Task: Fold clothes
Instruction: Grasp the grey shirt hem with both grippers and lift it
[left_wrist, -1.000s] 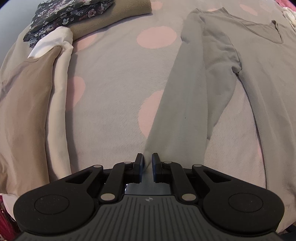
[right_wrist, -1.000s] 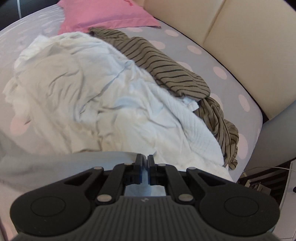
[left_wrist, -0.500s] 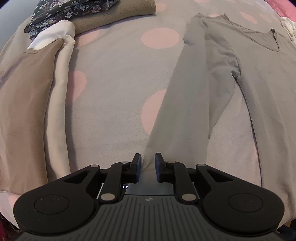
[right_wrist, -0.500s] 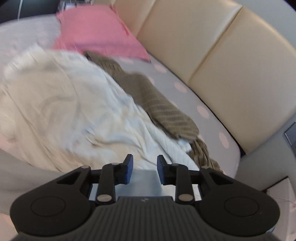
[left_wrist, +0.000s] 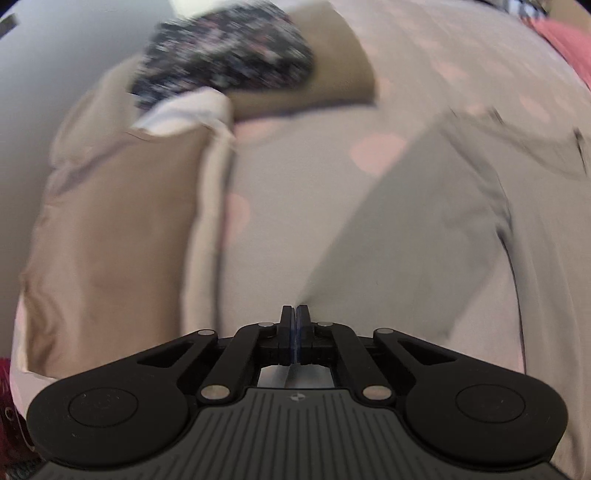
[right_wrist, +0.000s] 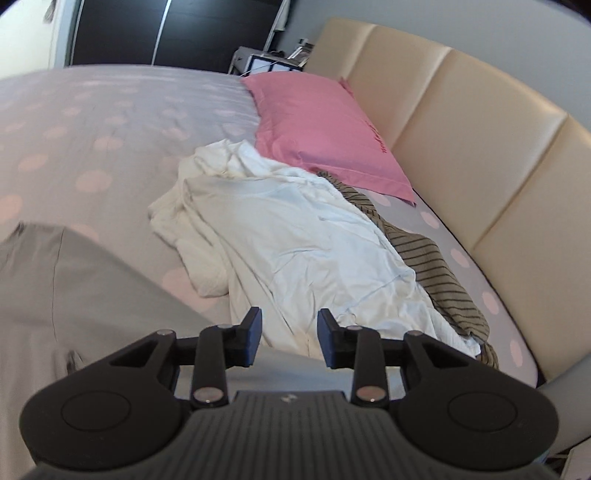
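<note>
A grey long-sleeved top (left_wrist: 461, 221) lies spread on the dotted bed sheet; the left wrist view is motion-blurred. My left gripper (left_wrist: 294, 314) is shut on the cuff end of the top's sleeve, which rises taut from the fingers. In the right wrist view the same grey top (right_wrist: 74, 280) lies at the lower left. My right gripper (right_wrist: 289, 334) is open and empty, raised above the top's edge and facing a heap of unfolded clothes.
Folded beige and cream garments (left_wrist: 110, 240) lie at the left with a dark floral one (left_wrist: 221, 62) behind. A crumpled white garment (right_wrist: 295, 240), a striped olive one (right_wrist: 436, 269), a pink pillow (right_wrist: 325, 125) and the cream headboard (right_wrist: 480, 147) lie ahead of the right gripper.
My left gripper closed on the sleeve end and lifted, tilting the view. My right gripper opened, let go of the grey cloth and rose, tilting up toward the headboard.
</note>
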